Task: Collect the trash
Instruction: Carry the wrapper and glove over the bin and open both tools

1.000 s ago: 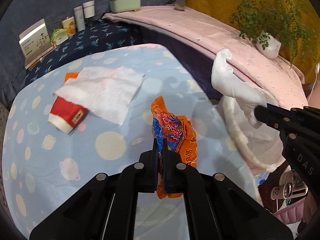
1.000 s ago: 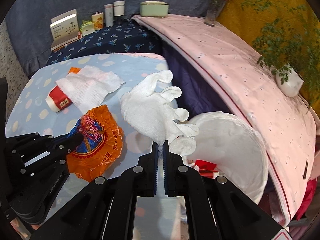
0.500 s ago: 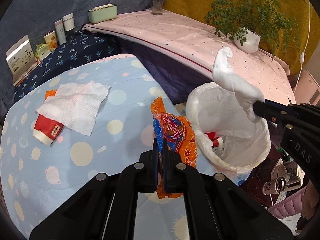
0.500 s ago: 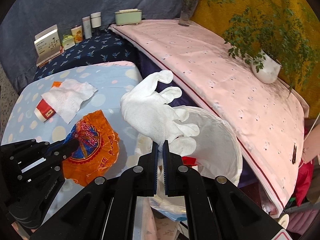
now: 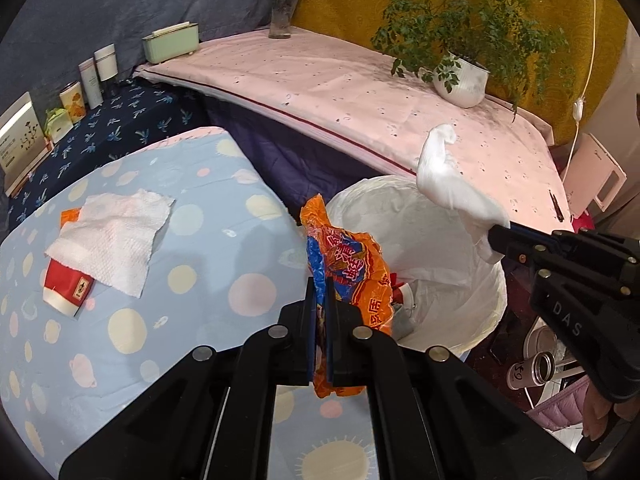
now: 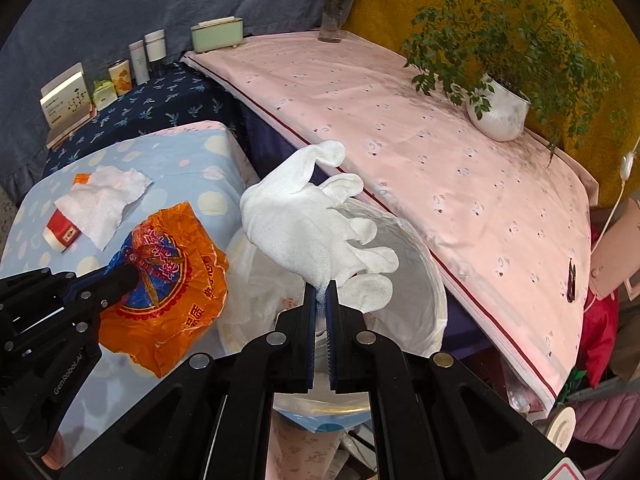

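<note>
A red cup [image 5: 66, 288] is seen lying on its side on the worktop [image 5: 192, 248], far left of the bin [image 5: 472, 280], partly covered by a paper towel [image 5: 112, 236]. Nearer the bin, an orange wrapper [image 5: 346, 268] is pinched in the left claw [image 5: 320, 300], its fingers pressed together on it, and is held just at the bin's left rim. Over the bin's opening, a white glove [image 6: 316, 224] is gripped at its cuff by the right claw [image 6: 321, 300], likewise pressed tight. Red scraps are visible inside the white liner. Behind the bin, a potted plant [image 5: 460, 80] is set on a pink-covered ledge [image 5: 340, 88].
</note>
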`<state>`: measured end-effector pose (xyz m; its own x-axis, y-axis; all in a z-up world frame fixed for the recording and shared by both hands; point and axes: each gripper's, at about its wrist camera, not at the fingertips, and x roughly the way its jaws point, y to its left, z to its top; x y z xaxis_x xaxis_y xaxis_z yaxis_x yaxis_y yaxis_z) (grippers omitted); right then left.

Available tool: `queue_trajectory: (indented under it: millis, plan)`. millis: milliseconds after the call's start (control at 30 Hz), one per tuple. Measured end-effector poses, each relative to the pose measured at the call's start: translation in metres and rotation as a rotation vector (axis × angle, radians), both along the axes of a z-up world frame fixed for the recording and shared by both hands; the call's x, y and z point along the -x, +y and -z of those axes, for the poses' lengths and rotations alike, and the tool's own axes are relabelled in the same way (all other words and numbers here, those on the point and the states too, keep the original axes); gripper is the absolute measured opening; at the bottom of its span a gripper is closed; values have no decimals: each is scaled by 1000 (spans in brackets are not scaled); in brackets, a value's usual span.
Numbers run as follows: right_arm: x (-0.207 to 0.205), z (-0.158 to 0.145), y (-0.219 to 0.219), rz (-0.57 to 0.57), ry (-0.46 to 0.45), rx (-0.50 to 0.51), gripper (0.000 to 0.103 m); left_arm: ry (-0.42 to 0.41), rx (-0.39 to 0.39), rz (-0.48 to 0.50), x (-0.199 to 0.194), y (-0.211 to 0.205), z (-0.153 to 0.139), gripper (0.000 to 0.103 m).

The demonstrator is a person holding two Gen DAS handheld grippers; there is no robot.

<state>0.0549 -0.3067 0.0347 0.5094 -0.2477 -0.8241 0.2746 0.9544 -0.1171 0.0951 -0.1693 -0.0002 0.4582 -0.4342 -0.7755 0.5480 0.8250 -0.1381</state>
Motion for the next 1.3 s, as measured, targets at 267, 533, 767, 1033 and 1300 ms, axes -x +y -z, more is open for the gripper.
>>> queue_trajectory:
  millis: [267, 533, 767, 1033, 1300]
  plan:
    - [1, 11, -17, 55, 41, 14, 5, 4, 3, 48, 2, -28, -1, 3]
    - [2, 14, -30, 96, 38, 3, 7, -8, 15, 79, 5, -45, 1, 6]
    - [3, 5, -28, 103, 1, 18, 15, -19, 27, 58, 6, -43, 2, 31]
    - [0, 1, -13, 67, -11, 29, 16, -14, 17, 23, 0, -28, 5, 31]
    - [-11, 0, 16, 3, -20, 51, 28, -15, 11, -59, -12, 7, 9, 38]
